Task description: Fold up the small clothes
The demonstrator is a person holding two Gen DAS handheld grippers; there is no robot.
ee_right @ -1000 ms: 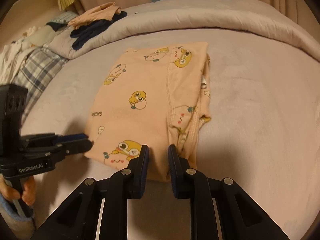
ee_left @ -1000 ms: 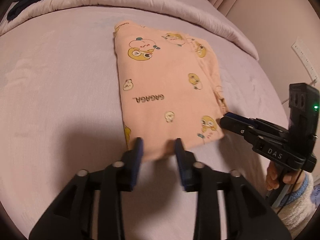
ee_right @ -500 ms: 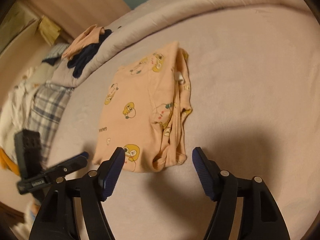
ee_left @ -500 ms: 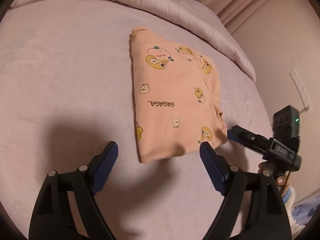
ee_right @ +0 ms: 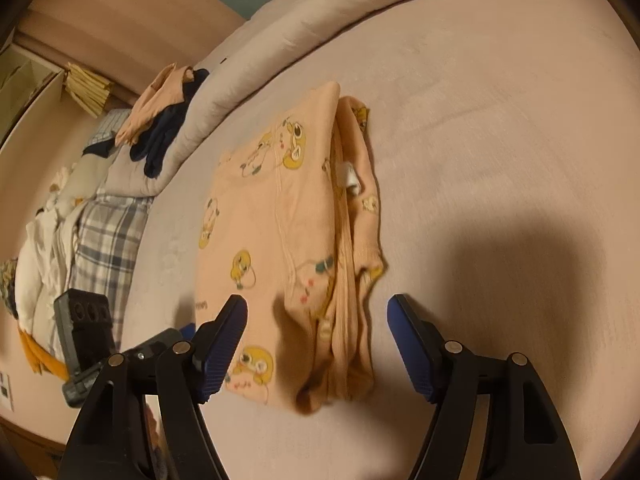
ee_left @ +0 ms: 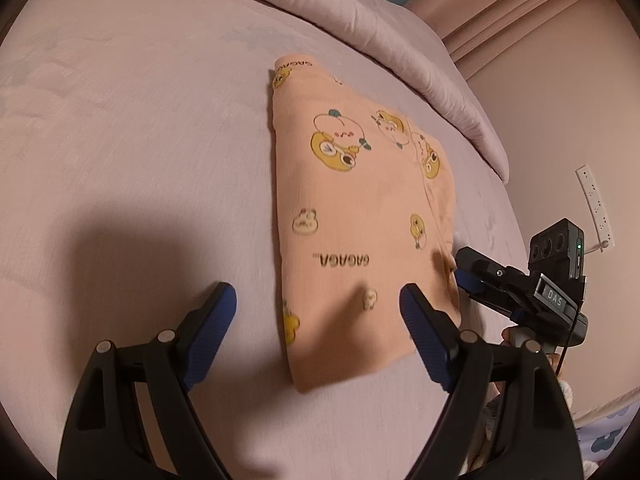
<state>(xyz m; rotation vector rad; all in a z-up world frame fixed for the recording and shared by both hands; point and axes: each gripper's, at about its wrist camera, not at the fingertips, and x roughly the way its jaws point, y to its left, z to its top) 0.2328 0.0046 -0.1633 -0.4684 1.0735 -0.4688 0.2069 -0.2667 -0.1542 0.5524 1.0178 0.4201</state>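
The folded peach pyjama garment (ee_left: 360,224) lies flat on the mauve bedsheet (ee_left: 140,140), printed with yellow cartoon animals and the word "GAGAGA". In the right wrist view the same garment (ee_right: 288,240) shows its stacked layers along the right edge, with a small white label (ee_right: 349,174) poking out between them.

The left gripper (ee_left: 318,322) hangs over the near end of the garment, its jaws spread wide with nothing between them; one blue pad sits over bare sheet left of the garment, the other over its near right corner. The right gripper (ee_right: 316,338) also stands wide apart and empty above the near edge of the garment, and from the left wrist view it (ee_left: 466,276) appears at the garment's right edge.

Beyond the garment runs a rolled quilt (ee_left: 360,28). Left of the garment in the right wrist view, a pile of clothes (ee_right: 160,120) rests on the quilt, with a plaid cloth (ee_right: 108,236) below it. On the wall right of the garment hangs a white power strip (ee_left: 596,204)
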